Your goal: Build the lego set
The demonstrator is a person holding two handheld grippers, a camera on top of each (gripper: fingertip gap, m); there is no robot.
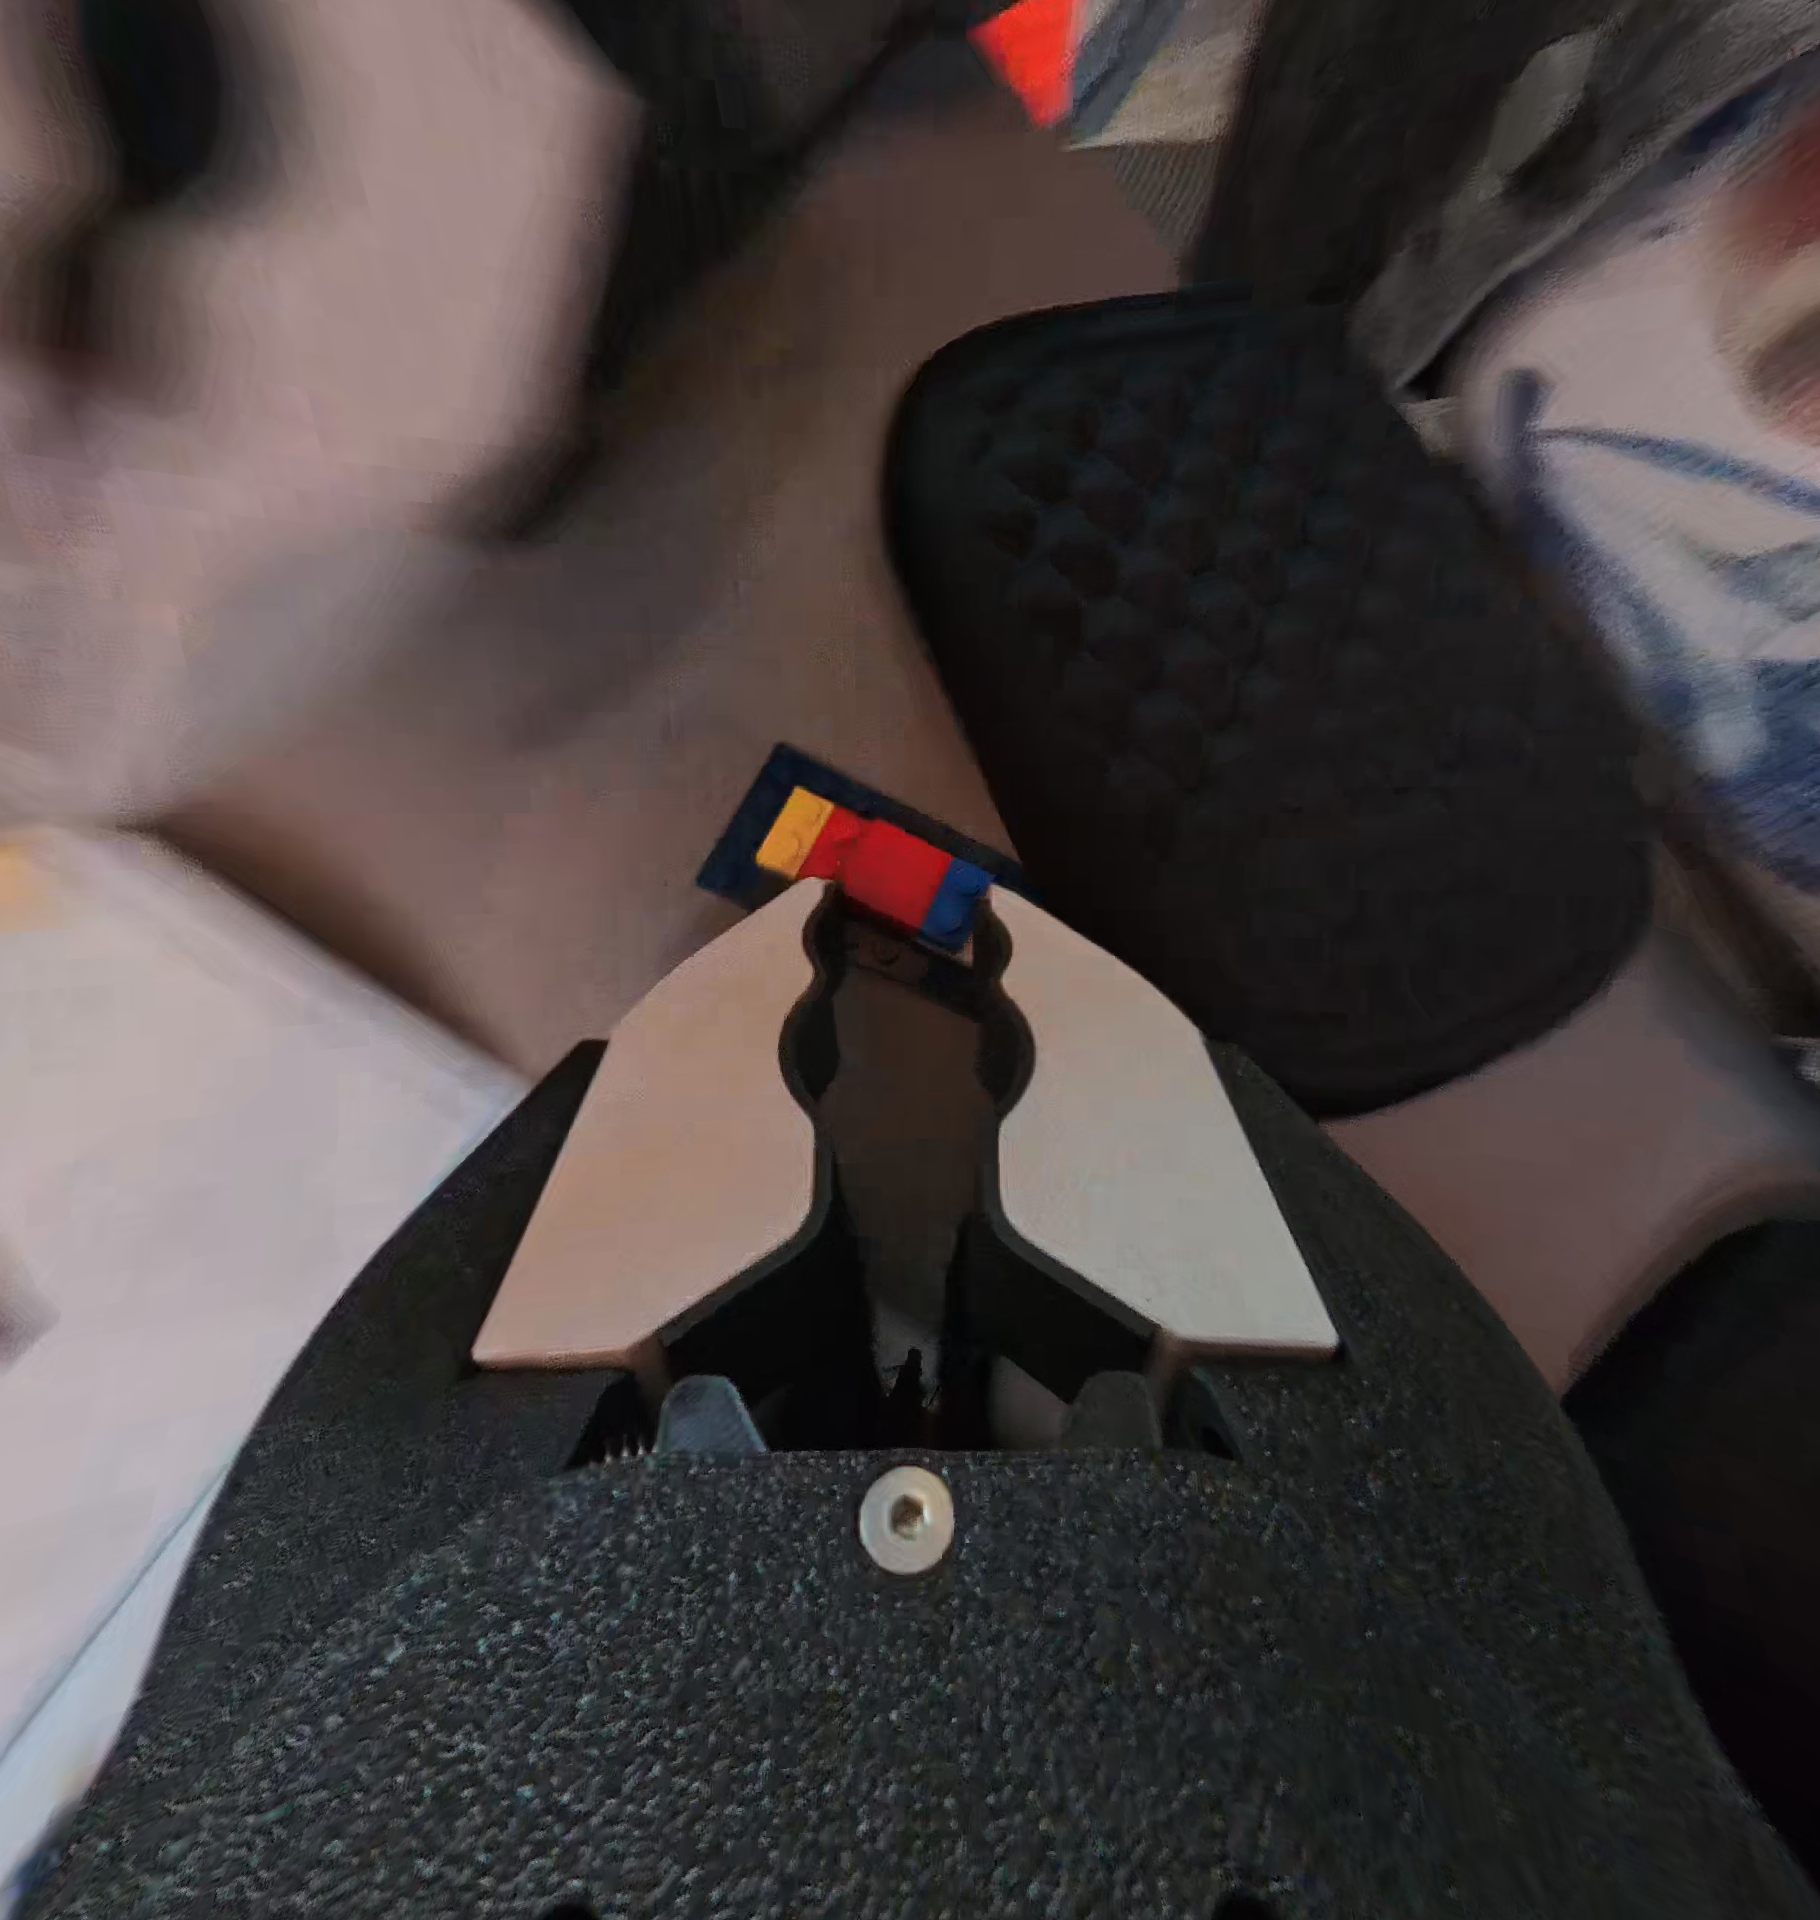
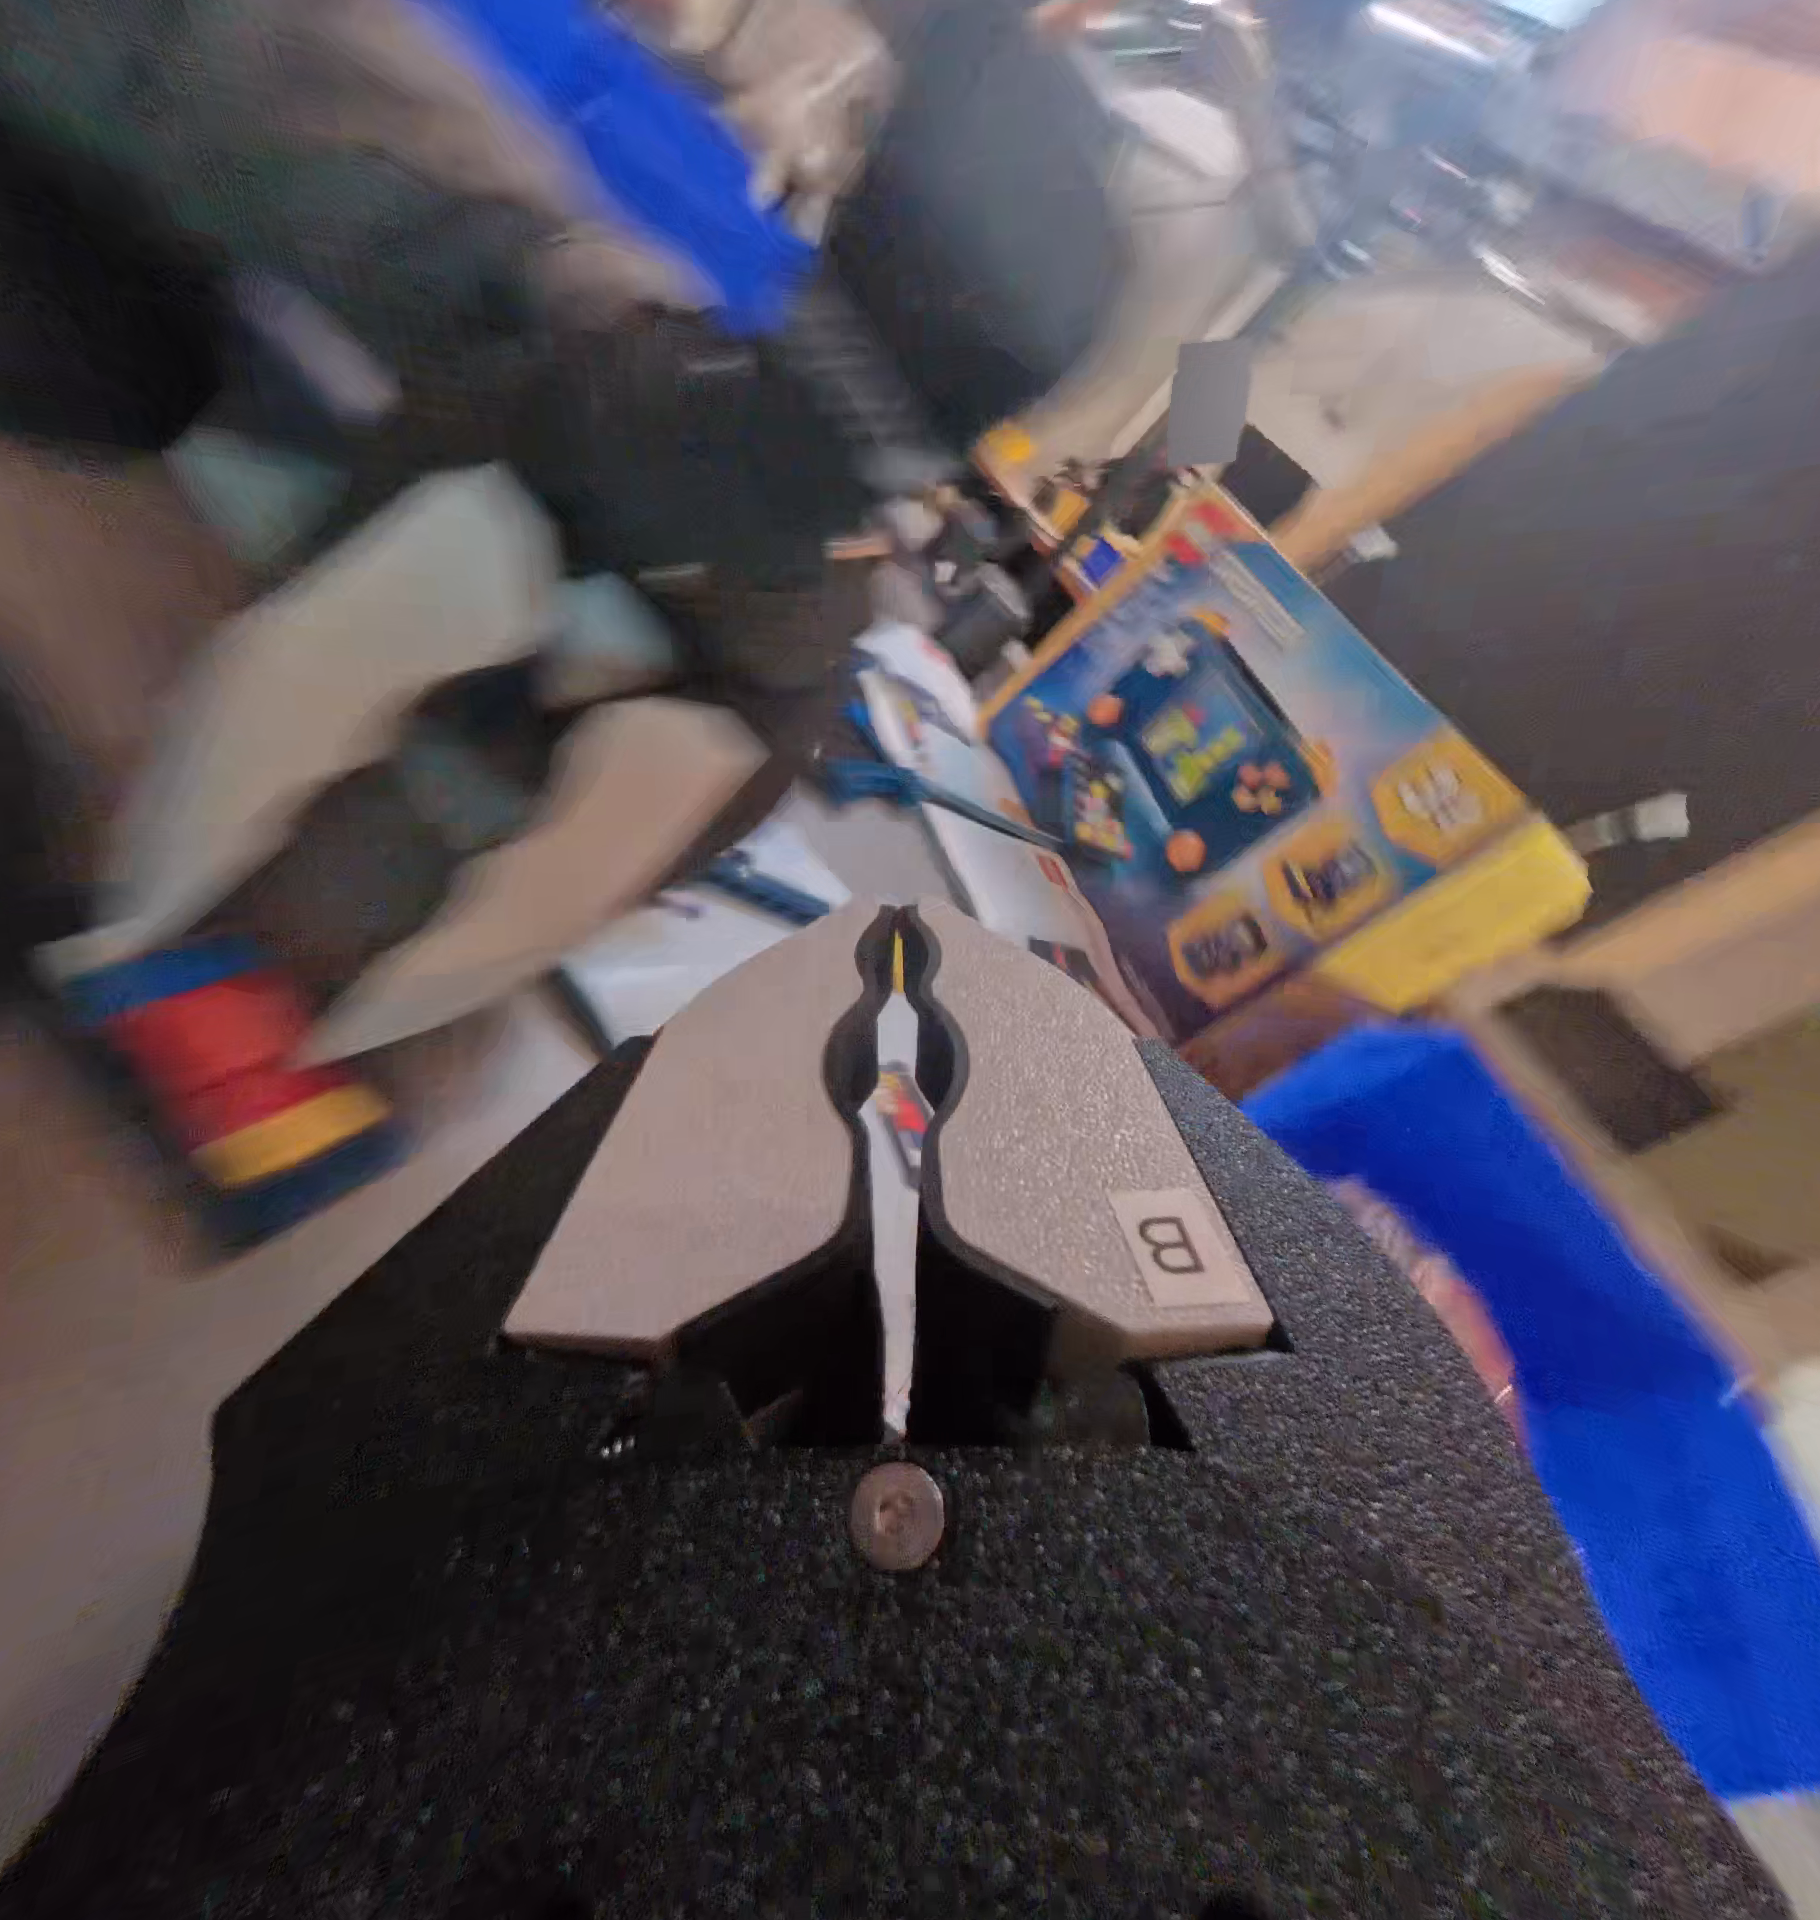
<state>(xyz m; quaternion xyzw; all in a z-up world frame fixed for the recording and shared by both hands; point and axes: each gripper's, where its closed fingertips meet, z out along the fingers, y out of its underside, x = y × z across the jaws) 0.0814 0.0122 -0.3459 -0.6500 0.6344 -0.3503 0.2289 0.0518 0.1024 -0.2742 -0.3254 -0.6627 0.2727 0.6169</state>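
Toy-brick assembly (image 1: 870, 868), a dark blue flat plate carrying a row of yellow, red and blue studded bricks, sits clamped at the tips of the left gripper (image 1: 901, 914); both grey fingertips press on its near end, and the piece hangs in the air above a blurred brownish surface. Black padded object with a quilted diamond texture (image 1: 1270, 686), just right of the assembly and beyond it. White sheet or board (image 1: 158, 1143), low at left, blurred. Patterned blue-and-white fabric (image 1: 1716, 623), at the right edge.

Right gripper (image 2: 901, 920): jaws pressed together, tips meeting; whether the thin yellow sliver seen in the slit lies between the pads or behind them cannot be told. In this view the left gripper and its brick assembly appear blurred at left. Printed blue-and-yellow cardboard toy box (image 2: 1290, 790), ahead and to the right. White papers (image 2: 698, 935), just beyond the tips. Blue cloth (image 2: 1612, 1351), near right.
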